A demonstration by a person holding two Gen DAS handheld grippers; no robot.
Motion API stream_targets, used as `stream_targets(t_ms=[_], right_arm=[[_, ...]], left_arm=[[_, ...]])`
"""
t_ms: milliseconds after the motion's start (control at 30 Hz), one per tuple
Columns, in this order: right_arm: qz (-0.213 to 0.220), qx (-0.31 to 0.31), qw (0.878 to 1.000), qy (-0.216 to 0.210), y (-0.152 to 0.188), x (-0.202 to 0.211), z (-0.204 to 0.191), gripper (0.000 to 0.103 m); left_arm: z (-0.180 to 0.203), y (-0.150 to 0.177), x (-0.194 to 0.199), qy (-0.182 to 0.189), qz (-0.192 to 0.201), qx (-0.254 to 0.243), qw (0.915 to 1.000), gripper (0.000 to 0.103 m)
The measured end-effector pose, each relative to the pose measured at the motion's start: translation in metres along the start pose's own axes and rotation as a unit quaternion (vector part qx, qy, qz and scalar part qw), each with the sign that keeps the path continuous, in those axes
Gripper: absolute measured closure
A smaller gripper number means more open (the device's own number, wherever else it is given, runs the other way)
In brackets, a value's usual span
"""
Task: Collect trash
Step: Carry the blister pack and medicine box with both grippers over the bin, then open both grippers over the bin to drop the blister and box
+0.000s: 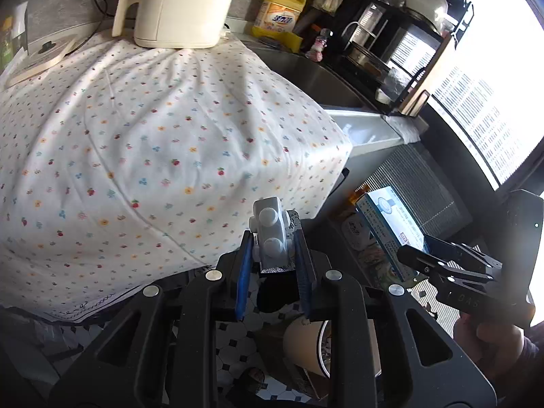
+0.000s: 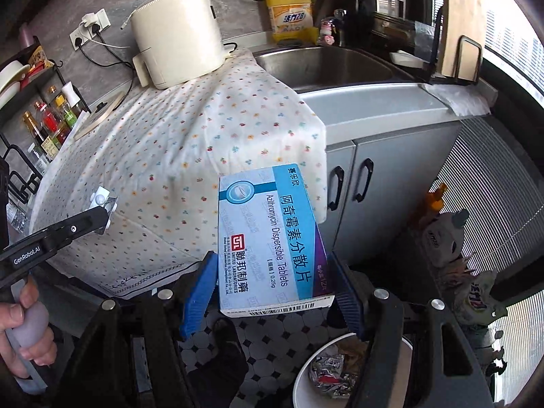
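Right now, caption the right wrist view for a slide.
Right hand-held gripper holds a tablet box above the trash bin.

1. Left gripper [image 1: 273, 255] is closed on a blister pack [image 1: 272, 234], held over the near edge of the tablecloth [image 1: 153, 136].
2. Right gripper [image 2: 272, 285] clamps a medicine box [image 2: 268, 238] at 3 o'clock of the left gripper, off the cloth's edge.
3. Bin [image 2: 302, 384] sits on the floor below the medicine box; crumpled wrappers [image 2: 328, 370] lie in it.
4. Kettle [image 2: 176, 34] stands on the cloth's far edge, at 12 o'clock.
5. Sink [image 2: 326, 64] lies at 2 o'clock, beside the cloth; detergent bottle [image 2: 289, 13] stands behind it.
6. Dish rack [image 1: 401, 40] is at 3 o'clock of the sink.
7. Cabinet doors [image 2: 374, 183] sit beneath the sink.
8. Bottle shelf [image 2: 44, 119] stands at 9 o'clock of the cloth.
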State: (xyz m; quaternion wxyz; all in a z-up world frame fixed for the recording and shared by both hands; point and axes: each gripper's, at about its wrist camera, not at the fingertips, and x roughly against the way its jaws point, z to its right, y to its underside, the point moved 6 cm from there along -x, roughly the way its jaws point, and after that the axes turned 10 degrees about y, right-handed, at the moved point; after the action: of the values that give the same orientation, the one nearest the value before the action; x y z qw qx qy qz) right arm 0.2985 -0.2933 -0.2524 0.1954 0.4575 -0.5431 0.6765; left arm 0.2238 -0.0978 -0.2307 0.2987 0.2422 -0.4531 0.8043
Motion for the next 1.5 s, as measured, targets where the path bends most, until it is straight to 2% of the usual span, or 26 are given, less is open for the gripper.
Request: stream_targets(t_ms=[267, 433, 500, 567, 600, 633, 867, 1200, 1267, 1333, 1433, 1500], right_arm=[[-0.021, -0.054, 0.998, 0.029, 0.056, 0.012, 0.077, 0.038], [-0.041, -0.096, 0.994, 0.033, 0.092, 0.017, 0.117, 0.038], [-0.048, -0.112, 0.992, 0.023, 0.108, 0.018, 0.128, 0.037], [-0.066, -0.127, 0.989, 0.025, 0.125, 0.015, 0.138, 0.029], [-0.073, -0.136, 0.988, 0.030, 0.133, 0.013, 0.144, 0.011], [-0.073, -0.149, 0.986, 0.035, 0.141, 0.013, 0.151, 0.009], [-0.079, -0.210, 0.972, 0.071, 0.172, 0.028, 0.197, 0.008], [-0.057, -0.255, 0.960, 0.103, 0.190, 0.062, 0.236, 0.008], [-0.054, -0.260, 0.958, 0.107, 0.193, 0.067, 0.241, 0.008], [-0.052, -0.263, 0.957, 0.108, 0.196, 0.072, 0.244, 0.008], [-0.048, -0.264, 0.957, 0.106, 0.198, 0.073, 0.245, 0.008], [-0.046, -0.263, 0.958, 0.101, 0.197, 0.074, 0.244, 0.008]], left_arm=[[0.068, 0.034, -0.041, 0.031, -0.047, -0.042, 0.9975, 0.079], [0.106, 0.055, -0.062, 0.049, -0.083, -0.070, 0.9929, 0.079], [0.119, 0.062, -0.068, 0.055, -0.096, -0.084, 0.9903, 0.079], [0.130, 0.067, -0.074, 0.059, -0.107, -0.095, 0.9879, 0.079], [0.135, 0.069, -0.076, 0.061, -0.112, -0.099, 0.9868, 0.079], [0.139, 0.072, -0.078, 0.063, -0.116, -0.104, 0.9858, 0.079], [0.169, 0.087, -0.093, 0.082, -0.141, -0.126, 0.9785, 0.079], [0.217, 0.112, -0.105, 0.130, -0.172, -0.159, 0.9635, 0.078], [0.226, 0.116, -0.108, 0.146, -0.180, -0.160, 0.9595, 0.073], [0.234, 0.119, -0.107, 0.158, -0.179, -0.161, 0.9577, 0.045], [0.239, 0.119, -0.102, 0.162, -0.169, -0.164, 0.9583, 0.030], [0.237, 0.118, -0.099, 0.154, -0.164, -0.162, 0.9608, 0.027]])
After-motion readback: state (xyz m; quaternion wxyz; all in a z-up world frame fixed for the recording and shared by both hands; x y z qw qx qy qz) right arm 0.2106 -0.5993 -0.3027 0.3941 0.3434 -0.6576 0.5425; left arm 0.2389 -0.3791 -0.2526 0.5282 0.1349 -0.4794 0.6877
